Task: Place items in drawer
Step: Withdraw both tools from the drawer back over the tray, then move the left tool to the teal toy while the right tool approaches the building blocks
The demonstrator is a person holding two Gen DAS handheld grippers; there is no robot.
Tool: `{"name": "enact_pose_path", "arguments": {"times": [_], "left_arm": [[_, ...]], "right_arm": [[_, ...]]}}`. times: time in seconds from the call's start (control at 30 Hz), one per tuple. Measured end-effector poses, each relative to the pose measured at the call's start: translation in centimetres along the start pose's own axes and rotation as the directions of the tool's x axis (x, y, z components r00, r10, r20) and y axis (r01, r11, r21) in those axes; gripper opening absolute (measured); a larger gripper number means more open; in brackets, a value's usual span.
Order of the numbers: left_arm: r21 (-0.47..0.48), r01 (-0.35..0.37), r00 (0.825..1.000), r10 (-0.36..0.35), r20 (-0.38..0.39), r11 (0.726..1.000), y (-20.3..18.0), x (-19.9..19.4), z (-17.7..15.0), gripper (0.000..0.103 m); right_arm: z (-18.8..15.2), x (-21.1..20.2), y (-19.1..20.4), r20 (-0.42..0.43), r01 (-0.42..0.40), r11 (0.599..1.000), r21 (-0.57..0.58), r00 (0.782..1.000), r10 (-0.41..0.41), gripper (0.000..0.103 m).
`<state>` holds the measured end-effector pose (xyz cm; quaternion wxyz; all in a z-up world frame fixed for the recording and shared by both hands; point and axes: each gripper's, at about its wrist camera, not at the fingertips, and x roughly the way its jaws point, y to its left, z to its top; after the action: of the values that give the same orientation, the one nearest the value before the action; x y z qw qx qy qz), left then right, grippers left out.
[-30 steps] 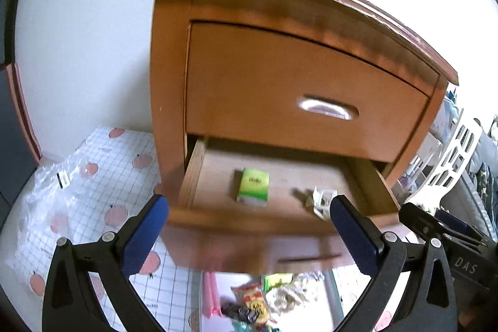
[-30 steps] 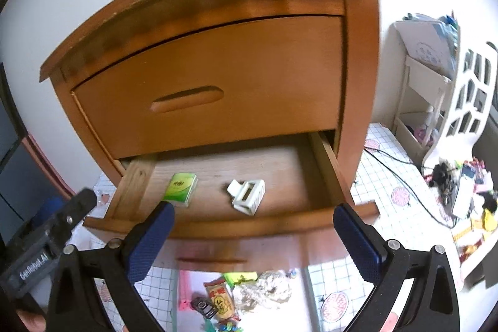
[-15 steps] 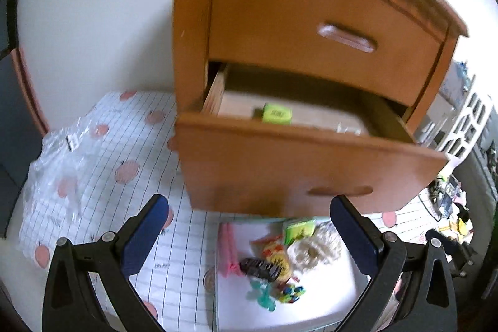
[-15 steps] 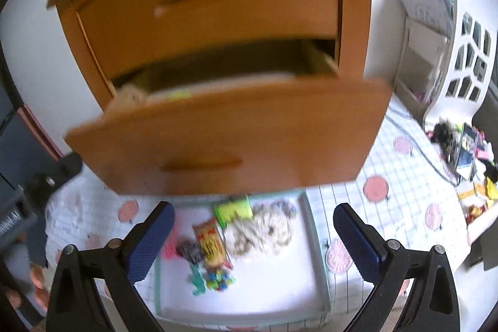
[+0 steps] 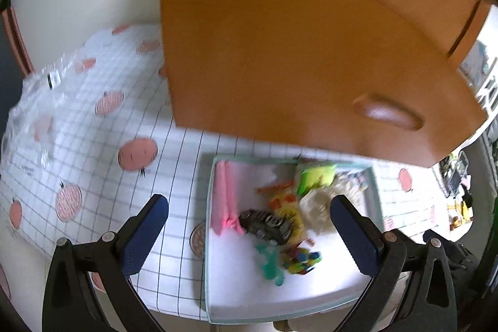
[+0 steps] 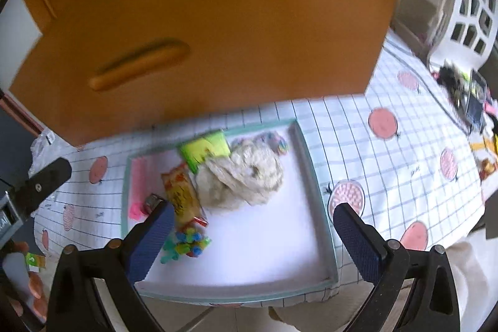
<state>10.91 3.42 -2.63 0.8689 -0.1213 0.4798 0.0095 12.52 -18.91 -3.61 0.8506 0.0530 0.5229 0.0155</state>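
1. Looking through my left wrist camera, I see the left gripper [image 5: 249,226] with its blue pads spread wide and nothing between them, hanging over the white tray [image 5: 209,238] on the checked cloth [image 5: 93,145].
2. My right gripper [image 6: 249,226] is likewise spread wide and empty above that tray [image 6: 314,192].
3. Only the left view shows the dark ridged item [image 5: 264,224] plainly, beside the pink strip [image 5: 224,198]; in the right view my left finger [image 6: 152,238] covers most of it.
4. Only the right view shows the crumpled beige bundle [image 6: 242,176] whole, near the tray's middle, and the white lattice shelf [image 6: 470,17] off to the right.
5. The drawer [image 5: 295,52] front fills the top of both views, blurred, with its recessed handle [image 5: 387,114] visible; I cannot see inside it.
6. The items lie in the tray's far half: a green pack [image 6: 205,148], a yellow-orange snack packet [image 6: 182,195], and a small multicoloured toy [image 6: 186,241] nearest me.
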Motion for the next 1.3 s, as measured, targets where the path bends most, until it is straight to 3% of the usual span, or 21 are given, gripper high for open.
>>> {"name": "enact_pose_path", "arguments": {"times": [0.27,0.67,1.0,1.3], "left_arm": [[-0.051,0.019,0.989,-0.026,-0.143,0.999,2.0,4.6,-2.2,0.103],[-0.036,0.025,0.972,-0.033,-0.233,0.999,2.1,6.4,-3.4,0.102],[-0.031,0.023,0.961,-0.031,-0.274,0.999,2.4,7.3,-4.0,0.102],[-0.049,0.030,0.951,-0.044,-0.305,0.998,2.7,7.9,-4.6,0.102]], "right_arm": [[-1.4,3.8,0.1,-0.117,-0.050,0.998,0.026,0.992,0.053,0.103],[-3.4,8.2,2.4,-0.274,-0.124,0.992,0.028,0.953,0.127,0.099],[-4.2,10.3,5.2,-0.325,-0.118,0.991,-0.059,0.941,0.093,0.090],[-4.7,11.4,7.7,-0.319,-0.090,0.983,-0.160,0.947,0.035,0.082]]}}
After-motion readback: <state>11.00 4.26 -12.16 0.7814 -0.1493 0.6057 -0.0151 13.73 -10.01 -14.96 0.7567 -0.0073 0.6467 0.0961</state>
